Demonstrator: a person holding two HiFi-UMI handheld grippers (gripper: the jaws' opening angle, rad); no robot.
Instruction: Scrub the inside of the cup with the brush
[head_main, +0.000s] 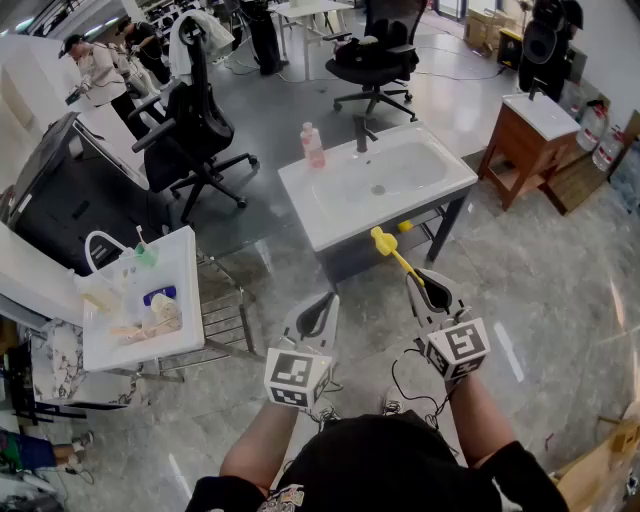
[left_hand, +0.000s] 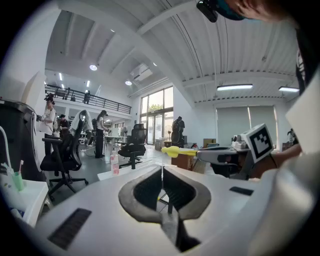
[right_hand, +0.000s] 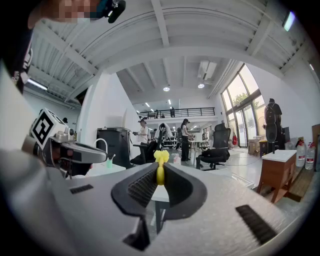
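Scrubbing has not begun: this is the set-up stage, with the tool in hand but no cup held. The right gripper (head_main: 413, 276) has its jaws closed on the handle of the yellow brush (head_main: 393, 254), whose head points forward toward the white sink (head_main: 425, 165) in front of the person. The left gripper (head_main: 328, 299) has its jaws pressed together with nothing between them. The cup is probably the small green cup (head_main: 146, 256) on the white stand (head_main: 185, 305) off to the person's left, well apart from both grippers, though it is too small to be sure. By my judgement, the next move calls for the left gripper to open, swing over to that stand and take the cup, so the brush head can then enter its mouth.
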